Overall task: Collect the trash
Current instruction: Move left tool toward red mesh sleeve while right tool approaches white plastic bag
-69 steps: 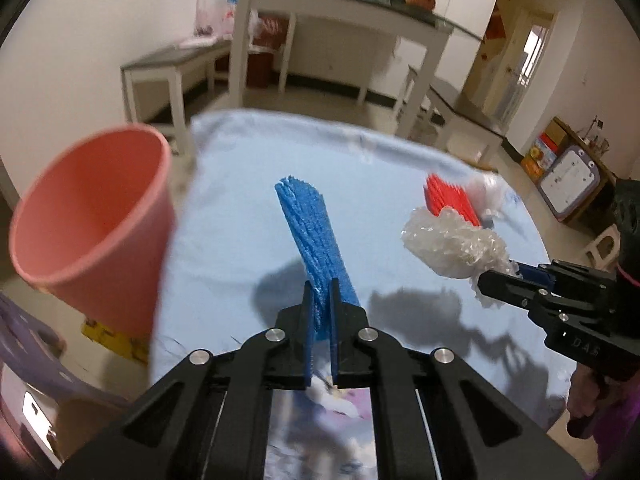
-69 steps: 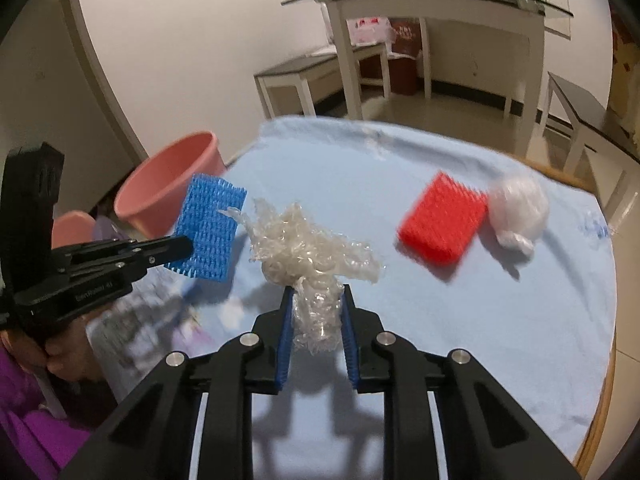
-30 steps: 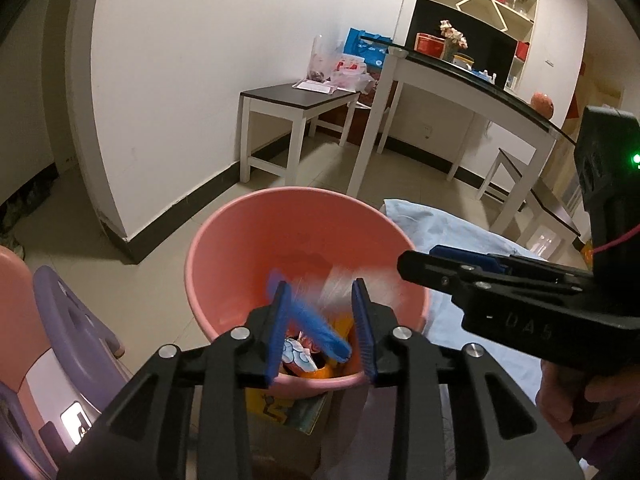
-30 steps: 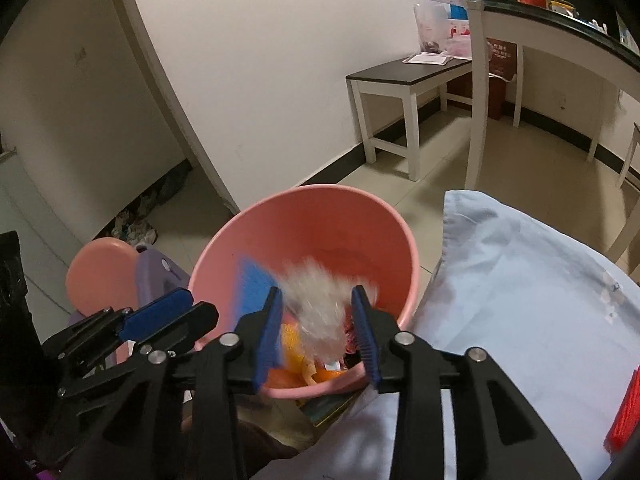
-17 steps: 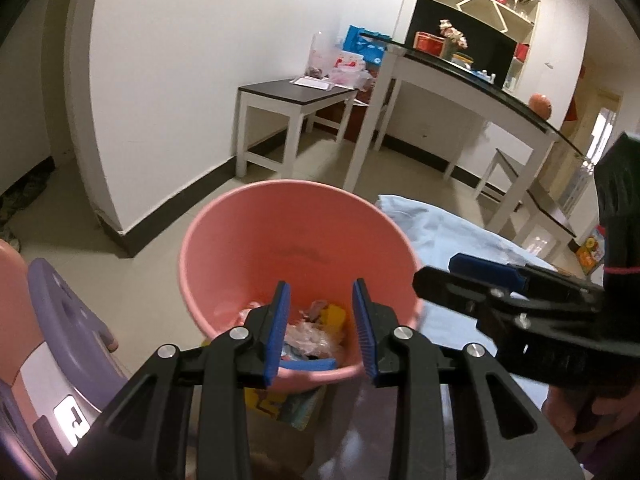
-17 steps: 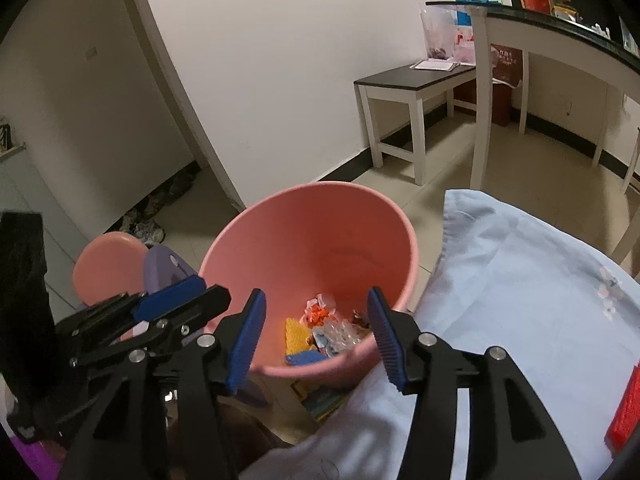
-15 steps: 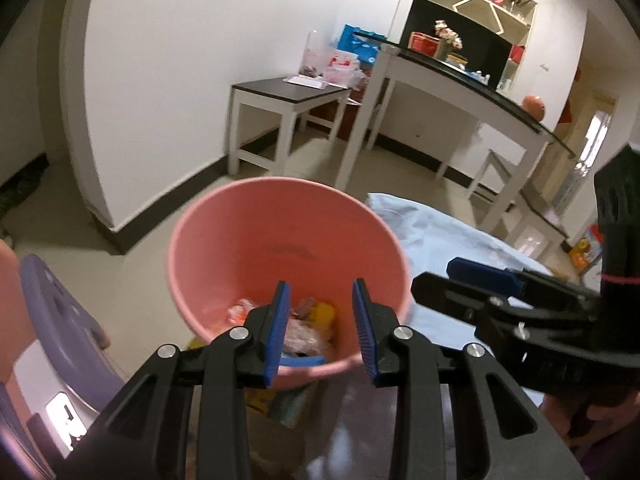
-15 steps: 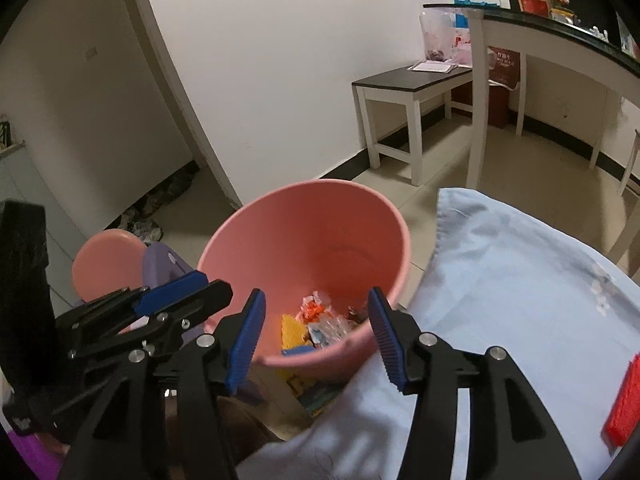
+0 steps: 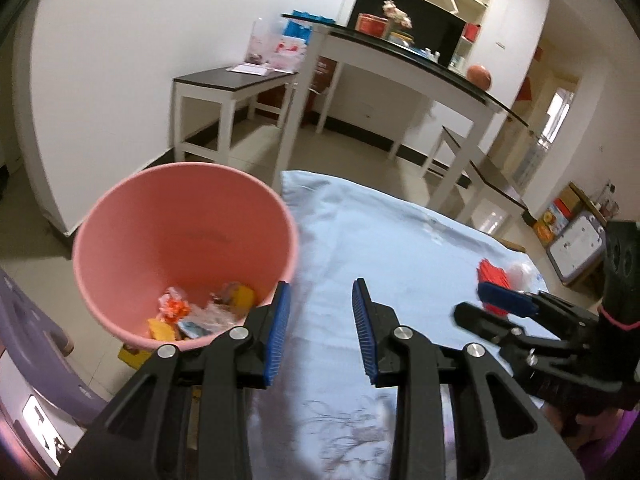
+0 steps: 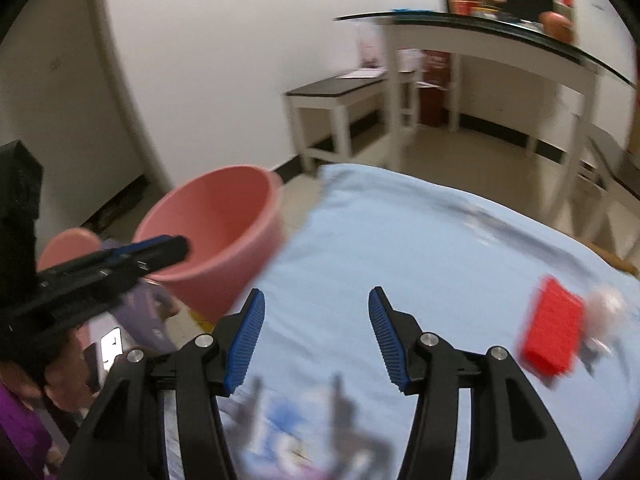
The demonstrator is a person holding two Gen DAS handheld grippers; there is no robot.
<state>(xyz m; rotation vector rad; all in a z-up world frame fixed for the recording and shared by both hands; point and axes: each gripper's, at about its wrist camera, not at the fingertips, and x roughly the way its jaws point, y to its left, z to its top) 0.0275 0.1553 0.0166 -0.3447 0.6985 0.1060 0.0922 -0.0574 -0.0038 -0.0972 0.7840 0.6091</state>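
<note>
Here, in the left wrist view, the left gripper (image 9: 320, 308) hangs empty, fingers apart, beside the pink bucket (image 9: 120, 208), which holds crumpled wrappers and scraps (image 9: 204, 312). In the right wrist view, the right gripper (image 10: 316, 332) is likewise spread and empty above the blue tablecloth (image 10: 400, 240). The red foam net (image 10: 552, 332) and white plastic wad (image 10: 604, 312) lie touching; both look light and squashy, best pinched across an edge.

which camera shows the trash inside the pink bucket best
The left wrist view: it looks down into the bucket and shows the trash at the bottom. The right wrist view shows the bucket from the side, blurred, with its contents hidden.
</note>
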